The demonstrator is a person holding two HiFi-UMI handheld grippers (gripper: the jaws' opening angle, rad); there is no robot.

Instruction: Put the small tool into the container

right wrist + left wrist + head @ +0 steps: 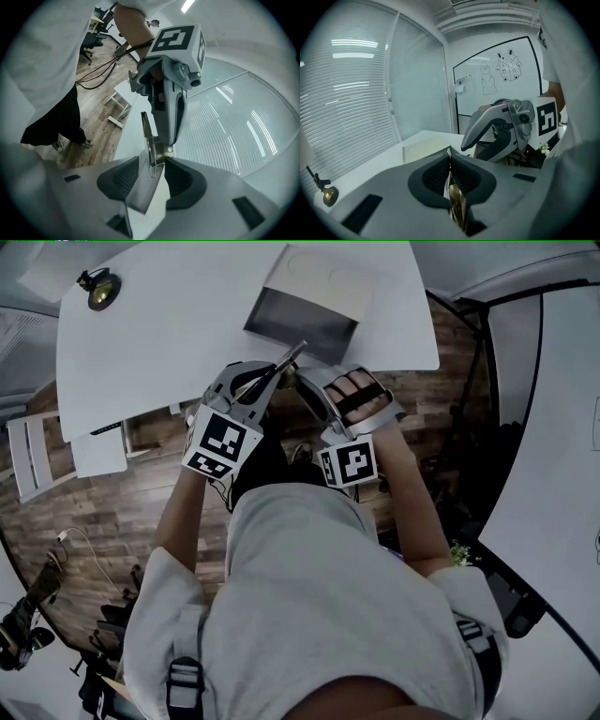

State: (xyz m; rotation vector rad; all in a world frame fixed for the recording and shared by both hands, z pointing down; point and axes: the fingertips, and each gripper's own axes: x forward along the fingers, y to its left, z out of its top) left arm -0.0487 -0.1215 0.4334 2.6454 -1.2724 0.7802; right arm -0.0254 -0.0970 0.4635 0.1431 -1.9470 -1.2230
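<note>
Just short of the container's near wall, over the table edge, the small tool (284, 365) is held off the surface, its thin metal blade angled toward the container (302, 322). The tool consists of a narrow flat strip with a brass-coloured section partway along. The left gripper (450, 161) has its jaws closed flat on the brass-coloured end, with no gap between the pads apart from the tool itself. The right gripper (152, 168) sits just beside it on the side away from the container's left corner, jaws parted to a moderate gap. The free end of the tool reaches into that gap, and whether it touches either pad cannot be determined. A bare hand (356, 395) grips the right gripper's handle. The container rests on the white table (169, 324), its grey inner wall facing the person and its pale top panel lying beyond. Well to the left of the container, near the table's far corner, stands a small brass object (101, 289) with a black handle. Beyond the container, the left gripper view shows window blinds (347, 93) and a whiteboard (497, 79) bearing cartoon sketches. Below the table edge nearest the container, wood-pattern floor (112, 512) is visible.
</note>
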